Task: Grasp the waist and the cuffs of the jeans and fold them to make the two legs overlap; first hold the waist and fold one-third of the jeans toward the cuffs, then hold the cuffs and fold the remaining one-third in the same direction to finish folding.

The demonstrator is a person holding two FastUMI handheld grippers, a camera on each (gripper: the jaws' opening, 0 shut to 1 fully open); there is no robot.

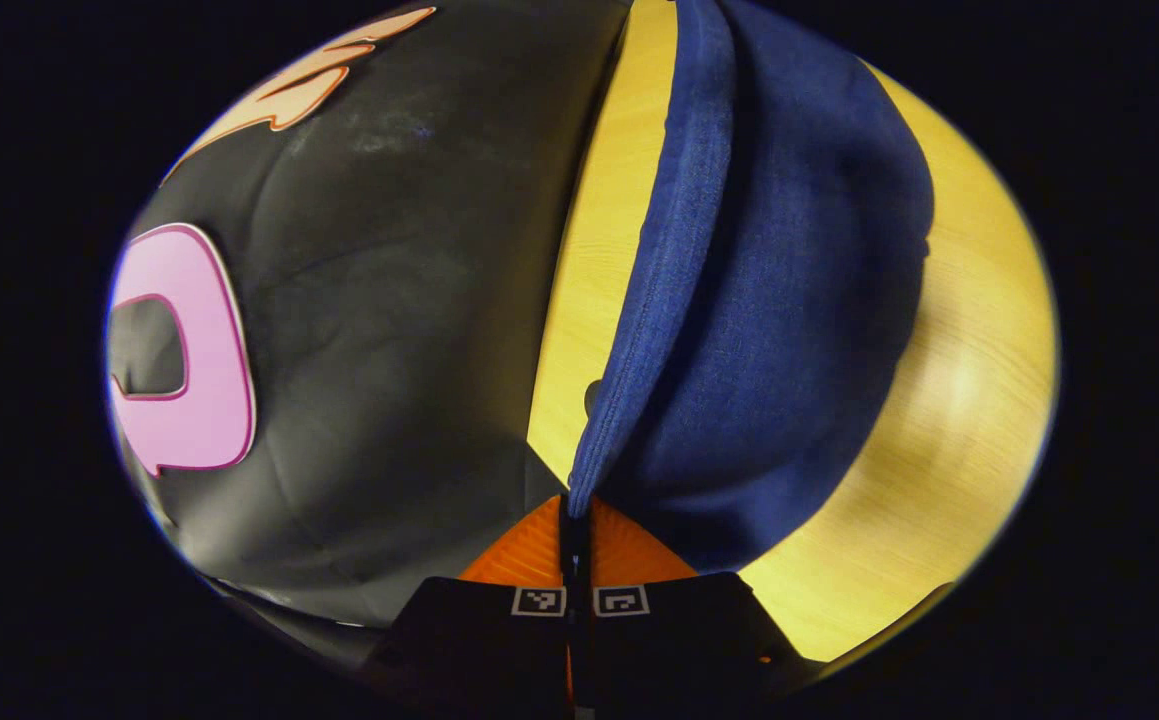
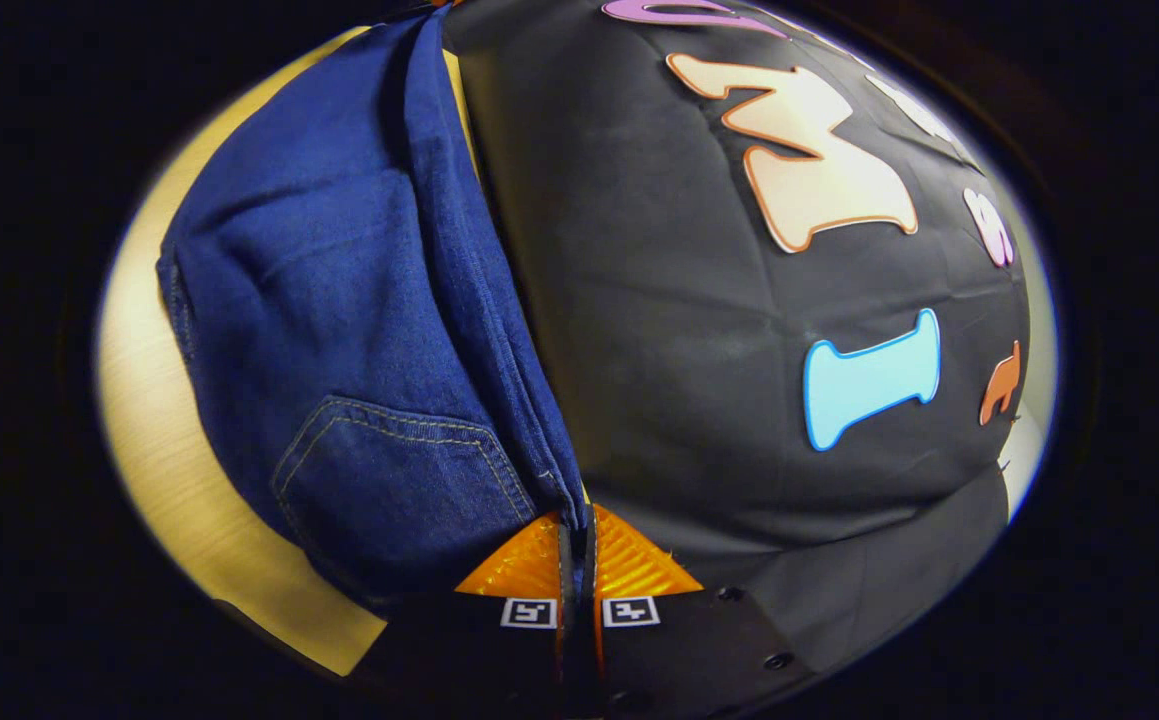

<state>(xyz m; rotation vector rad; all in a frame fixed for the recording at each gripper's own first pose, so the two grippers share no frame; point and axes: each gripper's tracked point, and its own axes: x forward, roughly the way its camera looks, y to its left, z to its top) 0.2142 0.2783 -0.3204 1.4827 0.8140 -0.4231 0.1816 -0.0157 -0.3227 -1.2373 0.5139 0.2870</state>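
Dark blue jeans (image 1: 779,330) hang from my left gripper (image 1: 576,505), whose orange fingers (image 1: 524,555) are shut on a hemmed edge of the denim. The cloth drapes away over the yellow wooden table (image 1: 949,420). In the right gripper view, my right gripper (image 2: 576,522) is shut on another edge of the jeans (image 2: 339,300), close to a stitched back pocket (image 2: 399,480). The denim is lifted and bunched in folds above the table (image 2: 139,400). I cannot tell which edge is the waist and which is the cuff on the left side.
The booth's black cloth wall (image 1: 389,300) stands close beside the table edge (image 1: 604,230) in the left gripper view, and the wall (image 2: 699,350) is right ahead in the right gripper view. Bare wood lies on the far side of the jeans.
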